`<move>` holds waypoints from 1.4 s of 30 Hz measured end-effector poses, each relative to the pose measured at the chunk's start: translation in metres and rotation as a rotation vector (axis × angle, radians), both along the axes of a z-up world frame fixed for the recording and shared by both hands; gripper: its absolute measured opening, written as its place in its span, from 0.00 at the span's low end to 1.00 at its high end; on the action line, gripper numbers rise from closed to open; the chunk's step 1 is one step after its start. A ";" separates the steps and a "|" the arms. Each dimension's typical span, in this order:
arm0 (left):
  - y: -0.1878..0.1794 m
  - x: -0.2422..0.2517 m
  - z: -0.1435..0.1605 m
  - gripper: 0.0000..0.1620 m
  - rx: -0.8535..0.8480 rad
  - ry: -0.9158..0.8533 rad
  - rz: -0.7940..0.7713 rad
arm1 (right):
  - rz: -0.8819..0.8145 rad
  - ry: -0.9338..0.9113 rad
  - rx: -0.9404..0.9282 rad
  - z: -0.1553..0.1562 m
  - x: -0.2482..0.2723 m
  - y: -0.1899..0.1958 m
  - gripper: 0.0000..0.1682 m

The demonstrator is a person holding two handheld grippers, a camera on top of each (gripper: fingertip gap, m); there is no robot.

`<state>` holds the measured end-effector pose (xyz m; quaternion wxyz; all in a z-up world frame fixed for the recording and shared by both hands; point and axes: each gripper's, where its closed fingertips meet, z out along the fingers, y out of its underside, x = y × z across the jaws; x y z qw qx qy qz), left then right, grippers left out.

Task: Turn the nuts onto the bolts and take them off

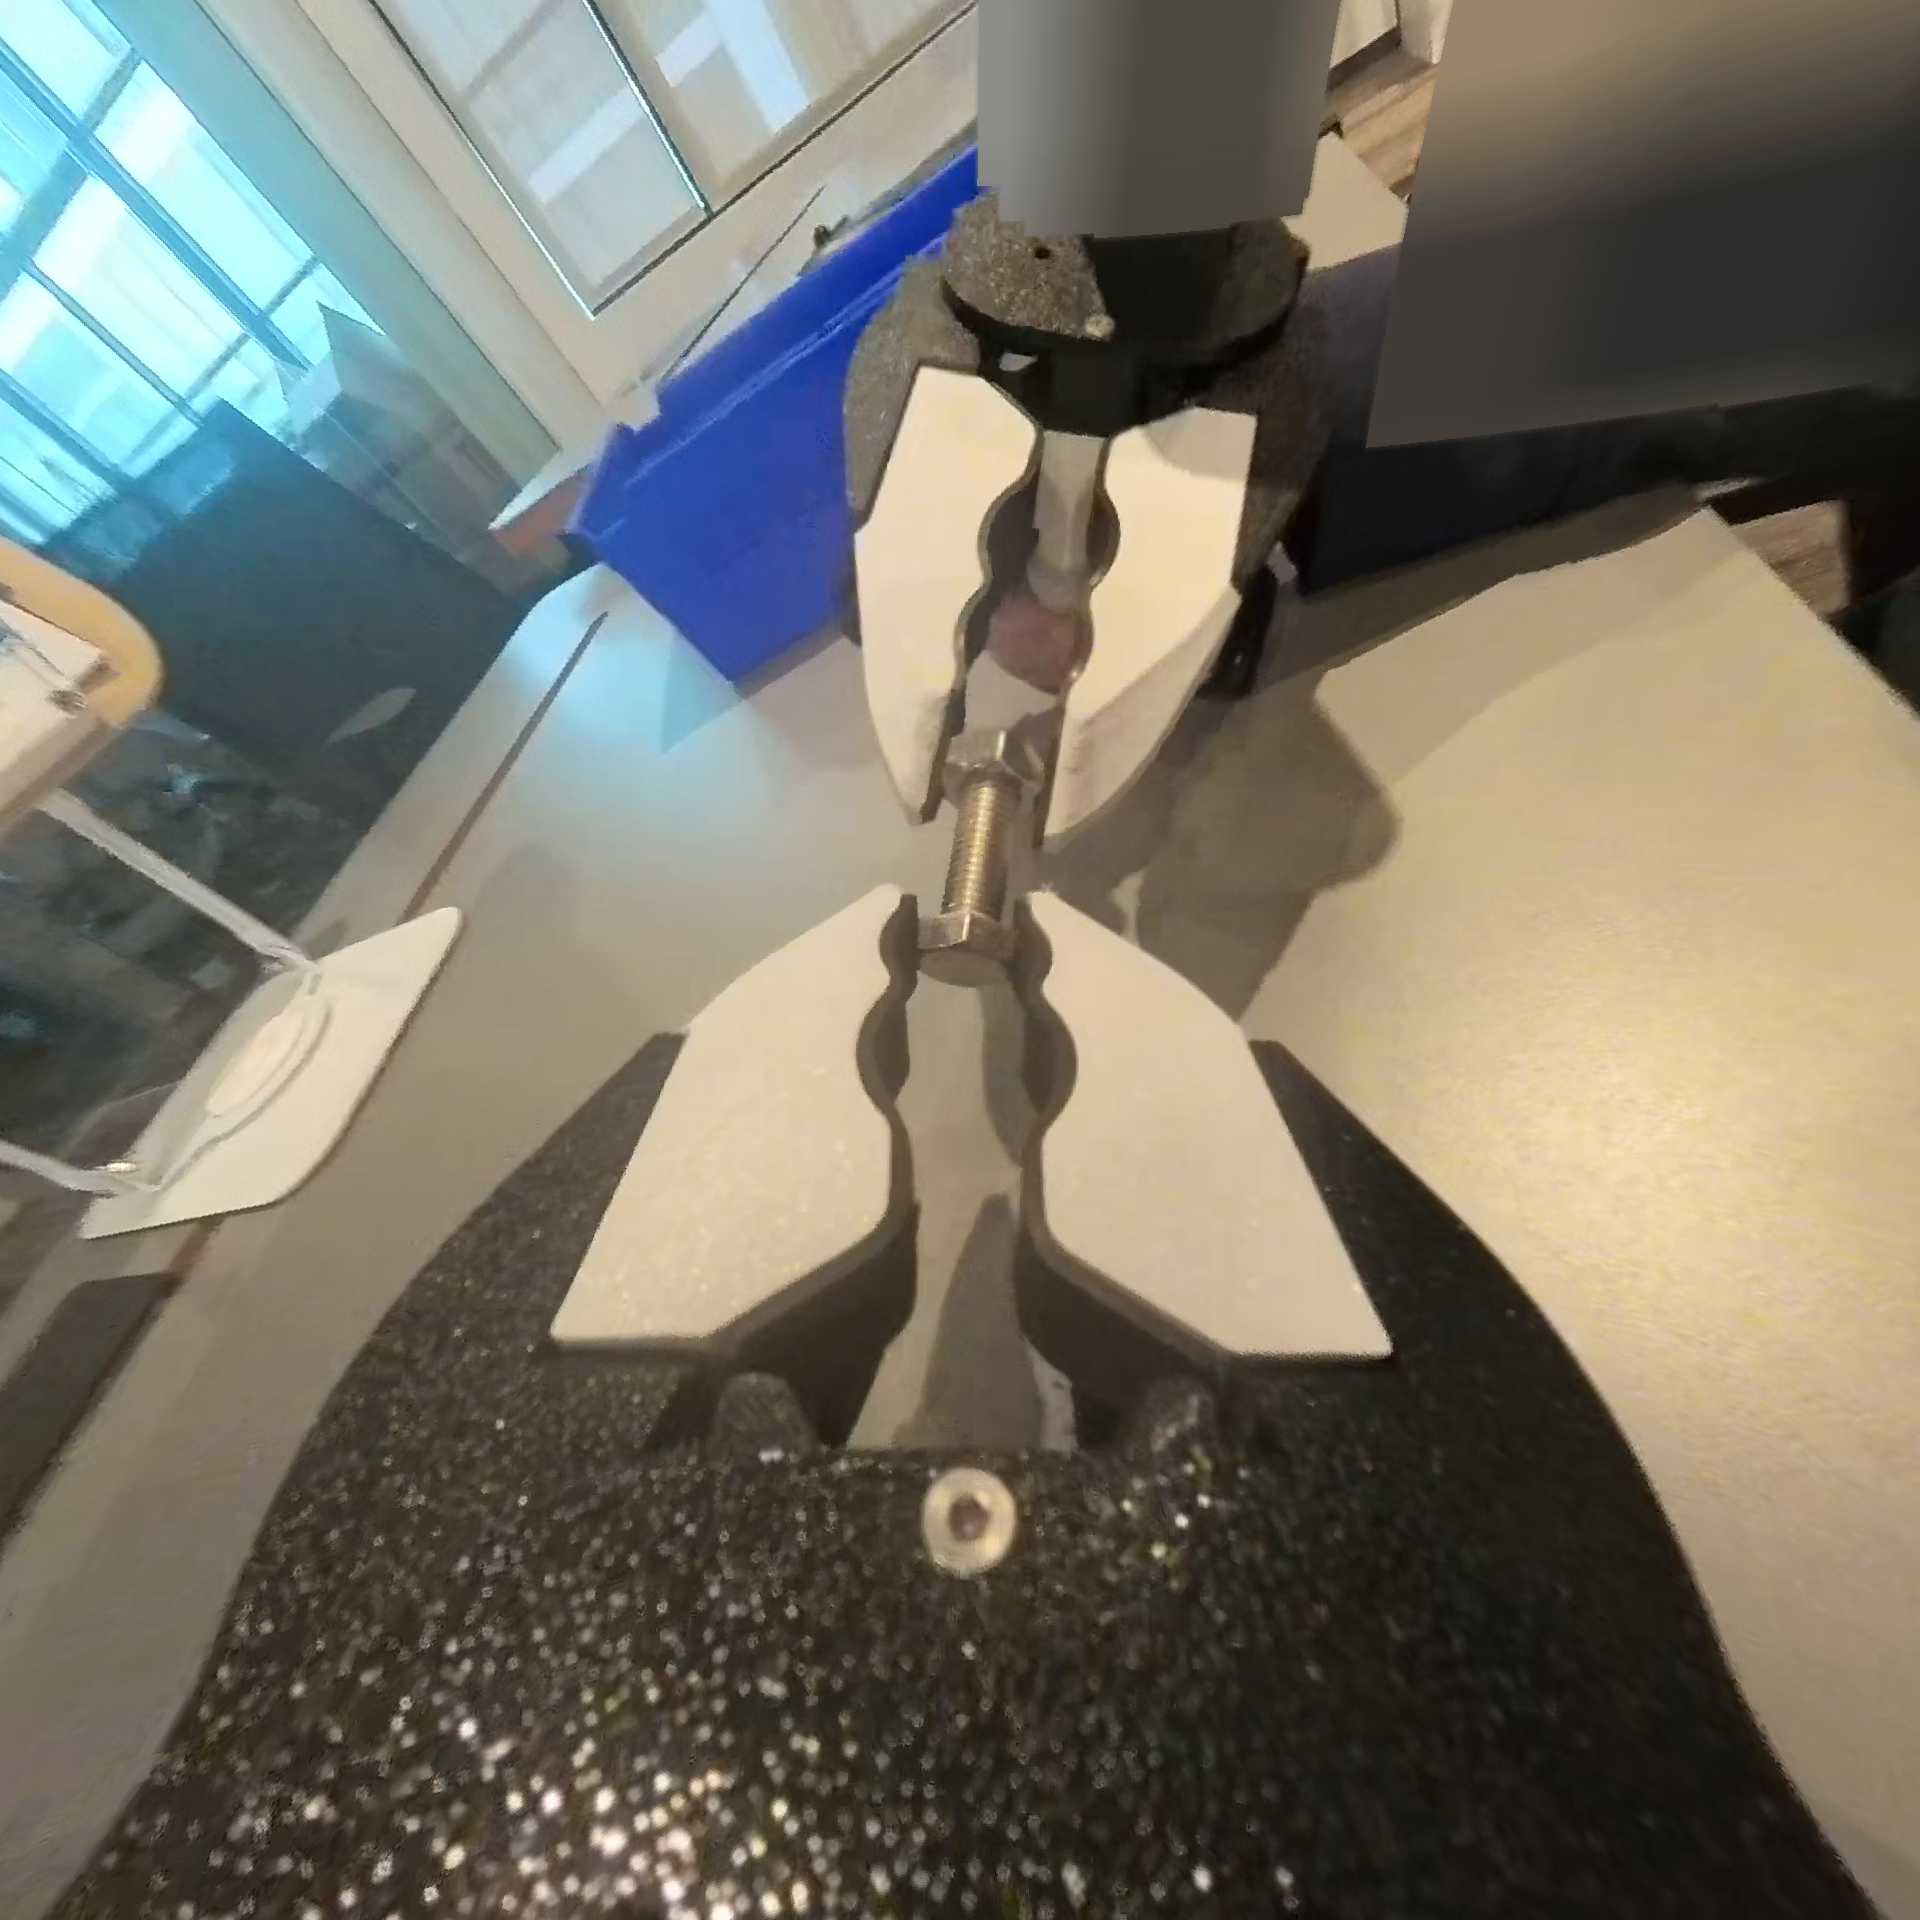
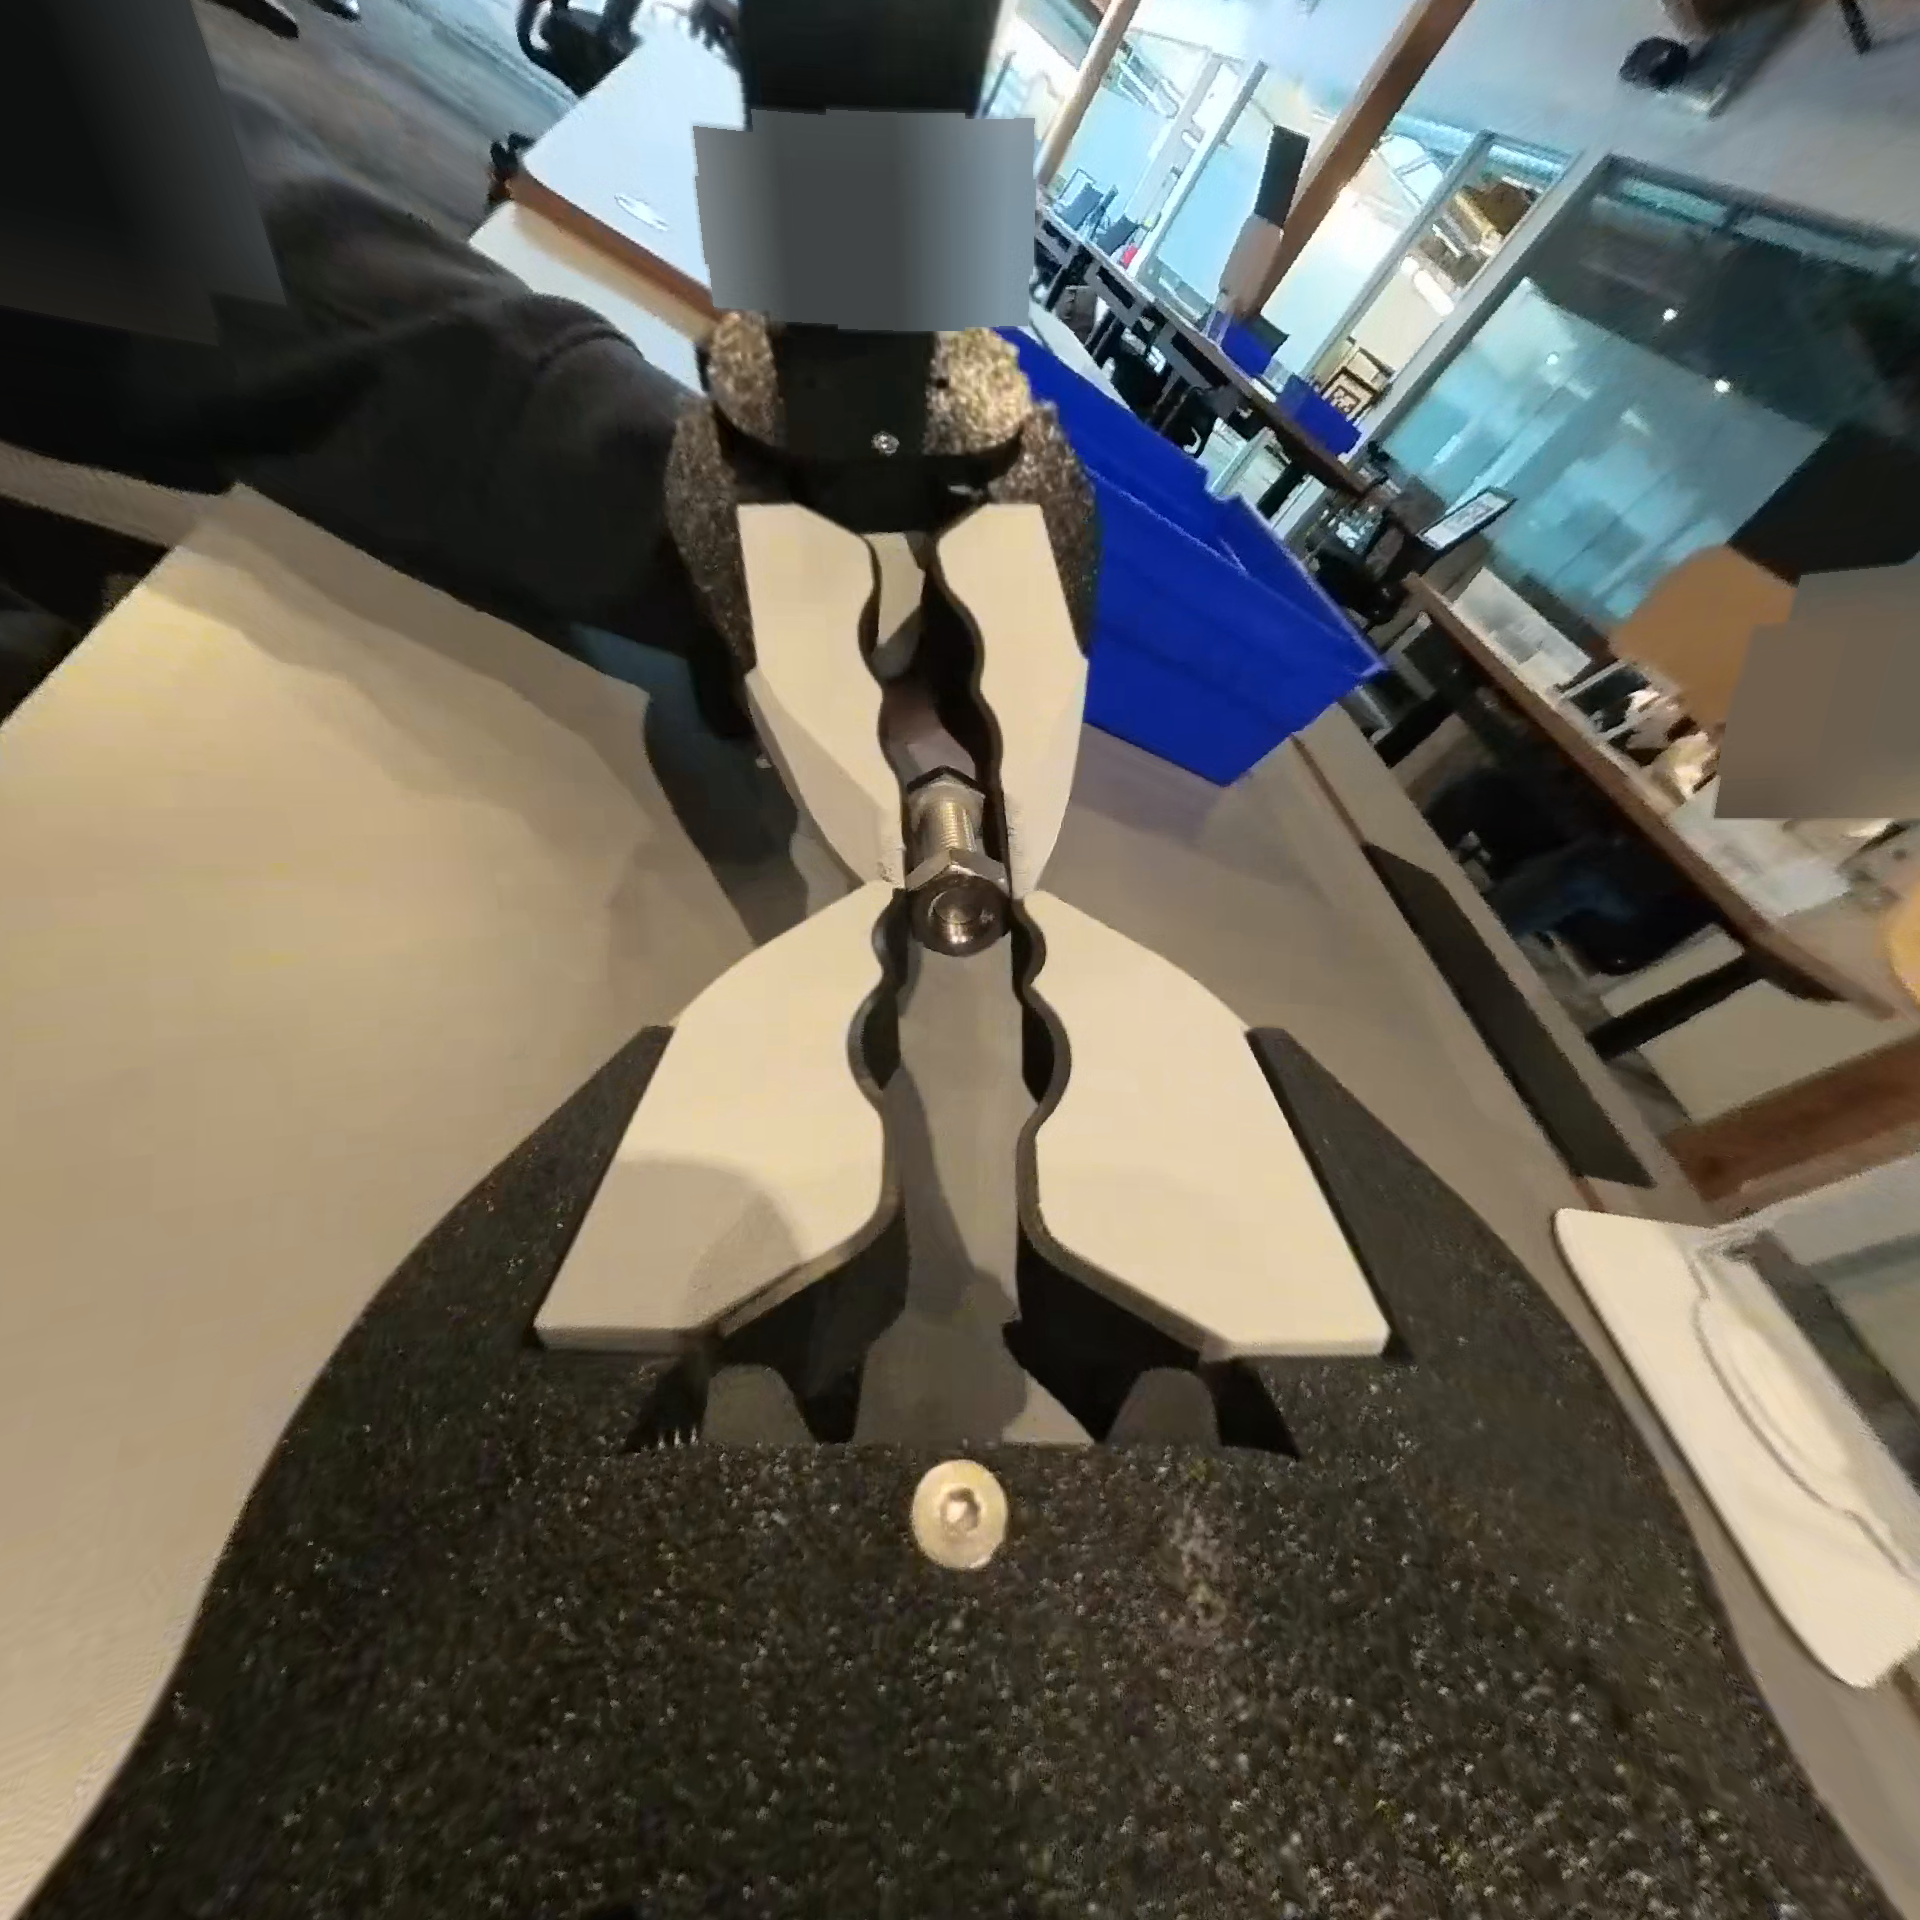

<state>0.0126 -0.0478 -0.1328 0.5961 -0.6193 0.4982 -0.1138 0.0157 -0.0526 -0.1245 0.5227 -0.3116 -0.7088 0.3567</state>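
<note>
Left gripper (image 1: 966,951): pinches the bolt (image 1: 971,847) by its hex head, above the table (image 1: 1558,1039)
Right gripper (image 2: 956,914): pinches the nut (image 2: 951,868) at the thread's tip
Handling: small rigid steel, likely slippery; hold on the hex flats

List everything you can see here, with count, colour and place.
bolt: one, silver, held above the table between the two grippers
nut: one, silver, on the bolt's threaded end
table: one, pale grey, below everything
bin: one, blue, beyond the grippers
stand base: one, white, flat on the table, carrying a clear panel
sleeve: one, dark, at the table's edge
left gripper: one, black with white fingers, shut on the bolt's head
right gripper: one, same colours, facing it, shut on the nut
</note>
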 end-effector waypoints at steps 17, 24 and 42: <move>-0.007 -0.003 0.000 0.11 -0.189 -0.112 -0.062 | -0.041 0.033 0.094 0.004 -0.003 -0.004 0.13; 0.002 -0.008 0.008 0.10 -0.023 -0.074 0.014 | -0.001 -0.153 -0.477 0.001 -0.002 -0.002 0.28; 0.006 -0.005 0.010 0.10 0.099 -0.010 0.053 | 0.008 -0.303 -0.789 -0.010 0.001 0.003 0.09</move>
